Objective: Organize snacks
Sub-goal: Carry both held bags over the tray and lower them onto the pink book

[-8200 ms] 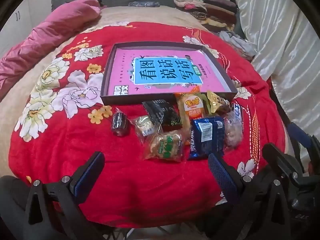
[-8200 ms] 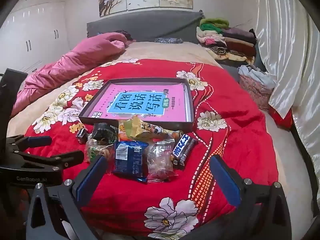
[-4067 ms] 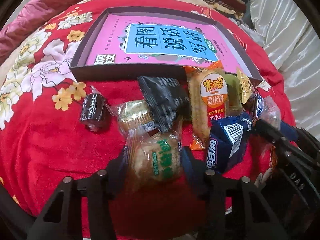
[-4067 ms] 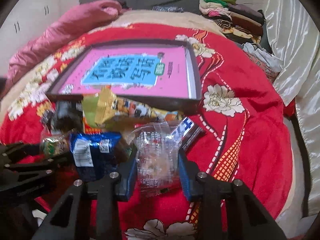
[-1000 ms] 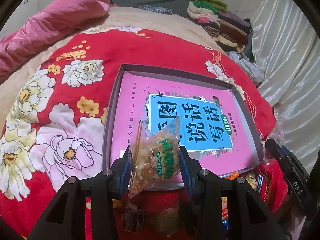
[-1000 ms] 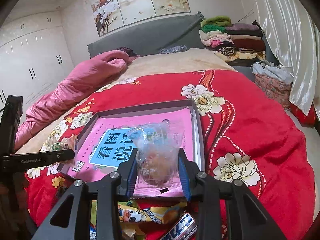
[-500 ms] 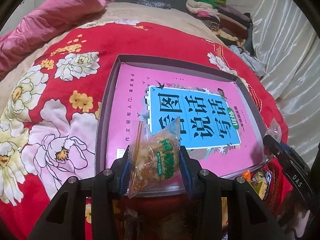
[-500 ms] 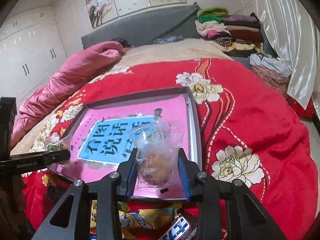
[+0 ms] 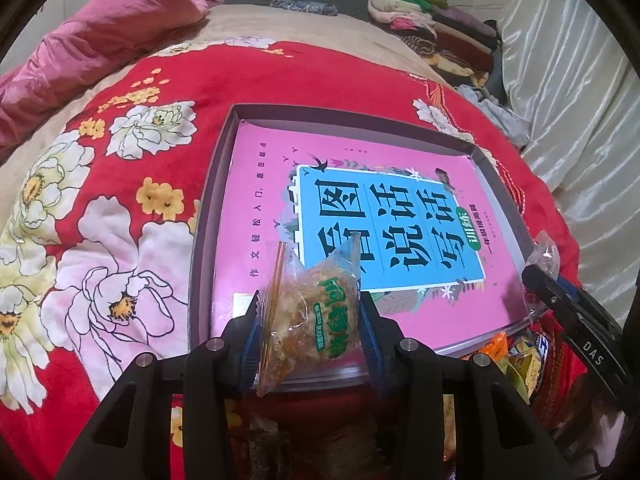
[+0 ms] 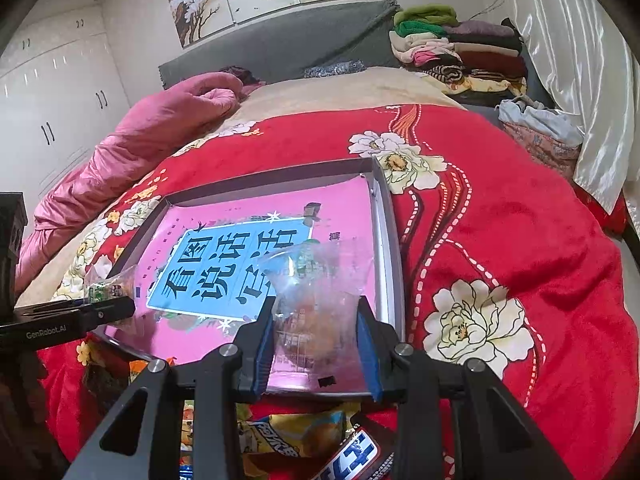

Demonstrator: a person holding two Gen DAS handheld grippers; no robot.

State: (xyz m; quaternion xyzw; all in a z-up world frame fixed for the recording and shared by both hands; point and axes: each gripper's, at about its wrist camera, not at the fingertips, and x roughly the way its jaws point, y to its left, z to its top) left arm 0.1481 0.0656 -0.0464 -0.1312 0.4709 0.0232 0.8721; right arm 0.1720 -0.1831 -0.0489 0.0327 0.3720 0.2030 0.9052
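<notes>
The left gripper [image 9: 310,320] is clamped on a green-labelled pastry [image 9: 316,320], its blue pads pressed into the wrapper's sides so the packet stands upright between them with the crimped top poking out past the fingertips. It hangs over the near left part of the tray [image 9: 208,208], a shallow dark-rimmed box lying on the red blanket [image 9: 120,80] with a pink book [image 9: 260,184] covering its floor. Holding the packet by its middle, above the rim, looks meant to carry it clear of the wall before setting it down.

The right gripper [image 10: 316,344] is closed the same way on a clear bag [image 10: 320,300] of something pale brown — the contents are too blurred to name. It is poised over the tray's near right corner, close to the right wall [image 10: 386,240]. The two loads sit well apart across the tray, probably so each gets its own spot and the grippers don't crowd one another.

Below both grippers, on the blanket just short of the tray's front edge, the remaining snacks lie in a loose heap: a yellow packet [image 10: 296,436] and a blue-and-white bar [image 10: 352,456] among them. So the sorting seems barely begun — nothing rests on the book yet
</notes>
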